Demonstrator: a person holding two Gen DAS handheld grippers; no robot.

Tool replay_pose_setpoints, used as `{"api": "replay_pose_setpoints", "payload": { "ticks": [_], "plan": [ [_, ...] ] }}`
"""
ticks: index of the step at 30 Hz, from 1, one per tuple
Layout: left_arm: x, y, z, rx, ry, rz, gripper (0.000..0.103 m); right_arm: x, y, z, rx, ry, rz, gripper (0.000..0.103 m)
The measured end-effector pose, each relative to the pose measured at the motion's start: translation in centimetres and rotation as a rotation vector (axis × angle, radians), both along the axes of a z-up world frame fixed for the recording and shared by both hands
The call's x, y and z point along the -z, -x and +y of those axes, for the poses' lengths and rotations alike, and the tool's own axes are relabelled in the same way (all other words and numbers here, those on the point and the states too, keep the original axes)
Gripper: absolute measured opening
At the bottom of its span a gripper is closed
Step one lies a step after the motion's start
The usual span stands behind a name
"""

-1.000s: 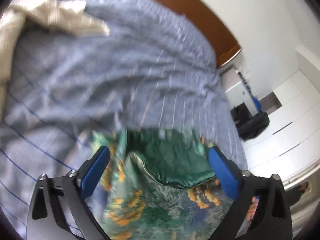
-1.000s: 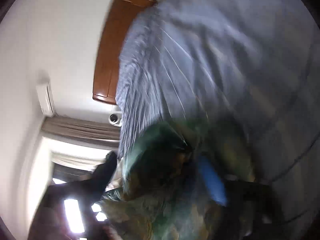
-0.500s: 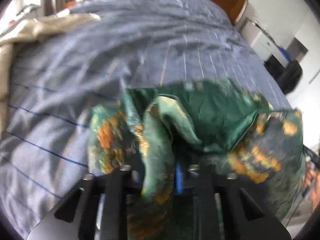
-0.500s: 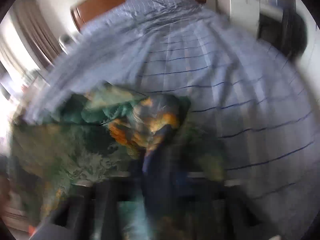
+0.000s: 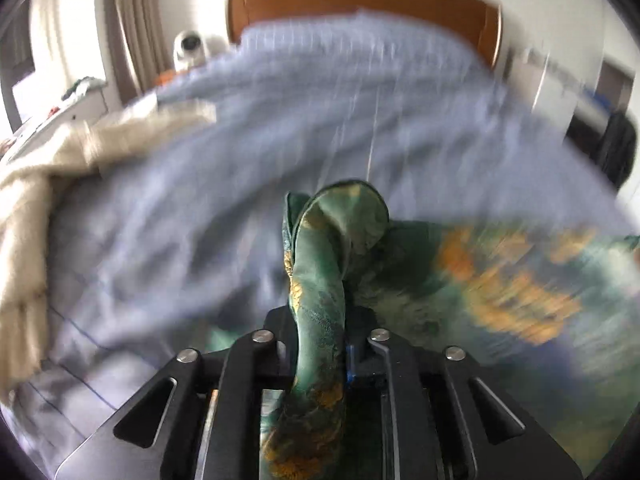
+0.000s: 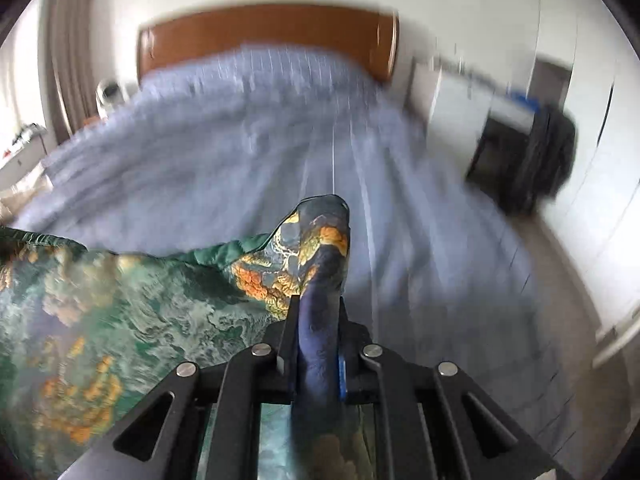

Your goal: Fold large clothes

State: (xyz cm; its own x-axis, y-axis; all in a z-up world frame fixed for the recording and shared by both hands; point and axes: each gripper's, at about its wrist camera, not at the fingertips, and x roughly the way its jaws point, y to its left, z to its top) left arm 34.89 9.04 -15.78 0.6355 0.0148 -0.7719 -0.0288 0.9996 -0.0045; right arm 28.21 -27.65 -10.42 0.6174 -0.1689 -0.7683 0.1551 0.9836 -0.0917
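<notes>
A green garment with orange and blue print (image 5: pixel 500 276) hangs stretched between my two grippers above the bed. My left gripper (image 5: pixel 320 320) is shut on one edge of it, and a fold of cloth (image 5: pixel 332 224) pokes up past the fingers. My right gripper (image 6: pixel 318 312) is shut on the opposite edge; the garment (image 6: pixel 120 312) spreads to the left in the right wrist view. The fingertips are hidden by the cloth in both views.
A bed with a light blue striped cover (image 5: pixel 280 128) and wooden headboard (image 6: pixel 264 32) lies ahead. A beige garment (image 5: pixel 48 176) lies on the bed's left side. A white cabinet (image 6: pixel 460 108) and a black bag (image 6: pixel 540 160) stand on the right.
Both grippers closed on the garment's edges and lifted it. The views swung level, toward the headboard, with the cloth now pulled taut between them.
</notes>
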Motion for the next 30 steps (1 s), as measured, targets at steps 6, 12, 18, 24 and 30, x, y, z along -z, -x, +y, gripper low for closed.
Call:
{"api": "replay_pose_setpoints", "payload": {
  "ticks": [6,12,18,24,30],
  "plan": [
    [1.9,1.0,2.2,-0.016,0.159,-0.036,0.023,6.8,3.9,1.0,0.037,0.025,-0.033,0.016],
    [2.6,0.6,3.2,-0.02,0.232,-0.052,0.024,7.2,3.5,0.4,0.033,-0.023,-0.02,0.017],
    [3.0,0.6,2.9,-0.018,0.265,-0.054,0.024,7.5,3.3,0.1,0.034,-0.063,-0.024,0.017],
    [3.1,0.7,2.8,-0.019,0.258,-0.052,0.024,7.6,3.2,-0.5,0.034,-0.109,-0.033,0.017],
    [2.1,-0.1,2.5,-0.03,0.22,0.019,0.031,6.8,3.5,-1.9,0.032,-0.216,-0.028,0.019]
  ]
}}
